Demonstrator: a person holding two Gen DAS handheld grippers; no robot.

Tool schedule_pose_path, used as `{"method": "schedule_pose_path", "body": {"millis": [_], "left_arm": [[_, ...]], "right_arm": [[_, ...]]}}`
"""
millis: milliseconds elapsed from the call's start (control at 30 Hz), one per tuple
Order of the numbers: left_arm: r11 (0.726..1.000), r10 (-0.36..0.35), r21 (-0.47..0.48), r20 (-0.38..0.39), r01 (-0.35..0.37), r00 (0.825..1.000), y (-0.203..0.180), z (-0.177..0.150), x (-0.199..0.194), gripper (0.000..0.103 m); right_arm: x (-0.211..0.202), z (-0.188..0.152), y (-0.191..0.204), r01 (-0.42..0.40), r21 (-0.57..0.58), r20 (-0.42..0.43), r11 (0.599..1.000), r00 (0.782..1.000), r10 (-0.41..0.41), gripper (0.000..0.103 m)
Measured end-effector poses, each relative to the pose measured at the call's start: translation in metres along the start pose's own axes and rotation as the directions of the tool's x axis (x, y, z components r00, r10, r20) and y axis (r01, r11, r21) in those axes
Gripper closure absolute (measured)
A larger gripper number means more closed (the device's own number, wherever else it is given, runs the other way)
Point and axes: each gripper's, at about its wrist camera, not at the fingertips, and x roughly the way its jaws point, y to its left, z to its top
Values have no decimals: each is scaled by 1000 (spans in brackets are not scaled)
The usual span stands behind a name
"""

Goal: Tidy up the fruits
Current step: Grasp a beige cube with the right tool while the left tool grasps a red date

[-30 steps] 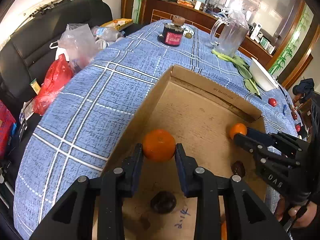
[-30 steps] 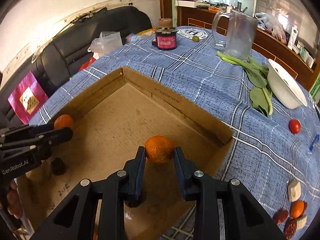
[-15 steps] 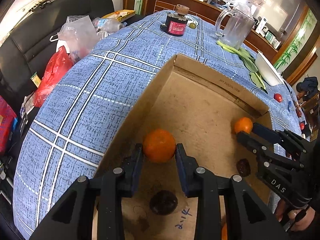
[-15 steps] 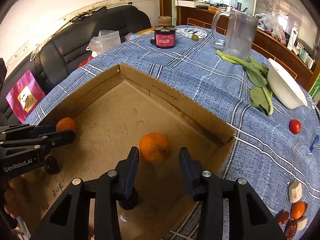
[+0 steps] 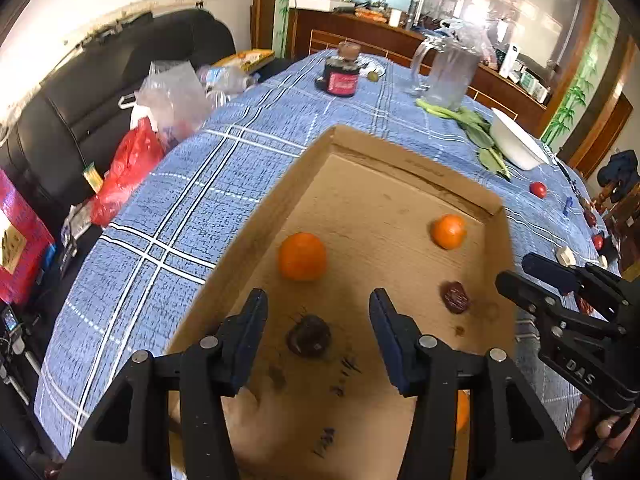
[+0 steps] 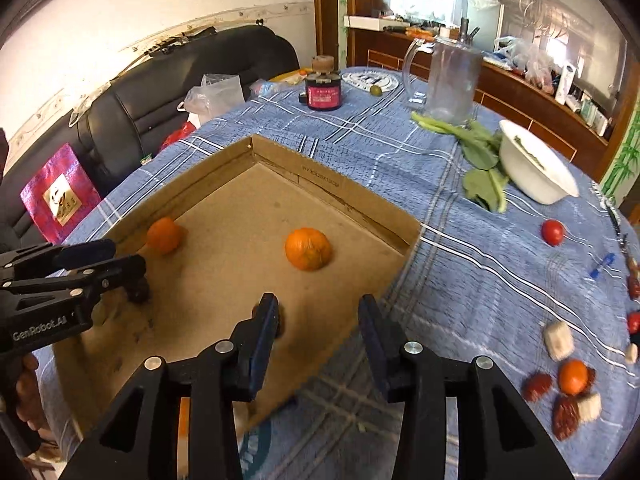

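Two oranges lie on the floor of the open cardboard box (image 5: 400,152). In the left wrist view the left orange (image 5: 302,256) rests just beyond my left gripper (image 5: 318,304), whose jaws are opening with nothing pressed between them. A dark fruit (image 5: 309,336) sits on the floor between the fingers. In the right wrist view the right orange (image 6: 308,249) lies free ahead of my right gripper (image 6: 317,308), which stands open over the box's (image 6: 340,196) near corner. The other orange (image 6: 163,234) lies by the left gripper (image 6: 112,256). A dried date (image 5: 455,297) lies near the right gripper (image 5: 532,276).
On the blue checked cloth right of the box are a tomato (image 6: 553,232), a white bowl (image 6: 536,168), greens (image 6: 480,152), a glass pitcher (image 6: 452,80) and a red jar (image 6: 324,92). Loose small fruits and pale cubes (image 6: 572,378) lie near right. A black sofa (image 5: 80,120) with bags flanks the table's left.
Both grippers have let go of their oranges and drawn back and slightly up. The oranges now rest on the box floor, the right one released first.
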Motion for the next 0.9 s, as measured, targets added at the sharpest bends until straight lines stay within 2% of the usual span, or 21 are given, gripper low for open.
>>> {"method": "schedule_pose_path", "body": {"millis": [67, 167, 333, 533, 733, 900], "left_arm": [[1000, 1, 7, 14, -1, 1000, -8, -4, -7, 49], [1000, -22, 5, 33, 22, 999, -21, -10, -18, 42], [997, -69, 44, 28, 68, 997, -56, -20, -25, 41], [987, -111, 118, 2, 110, 994, -109, -32, -23, 41], [974, -139, 174, -48, 145, 989, -152, -46, -14, 41], [966, -141, 210, -72, 154, 987, -176, -56, -11, 40]], "right_arm": [[-11, -8, -2, -3, 7, 7, 1000, 1000, 3, 58], [-29, -28, -12, 2, 31, 11, 1000, 1000, -3, 58], [-51, -65, -40, 21, 94, -2, 995, 1000, -21, 58], [-75, -109, -96, 88, 208, -24, 974, 996, -85, 58], [-98, -144, -161, 174, 307, -44, 936, 985, -169, 59], [-108, -152, -209, 195, 364, -37, 911, 980, -195, 59]]}}
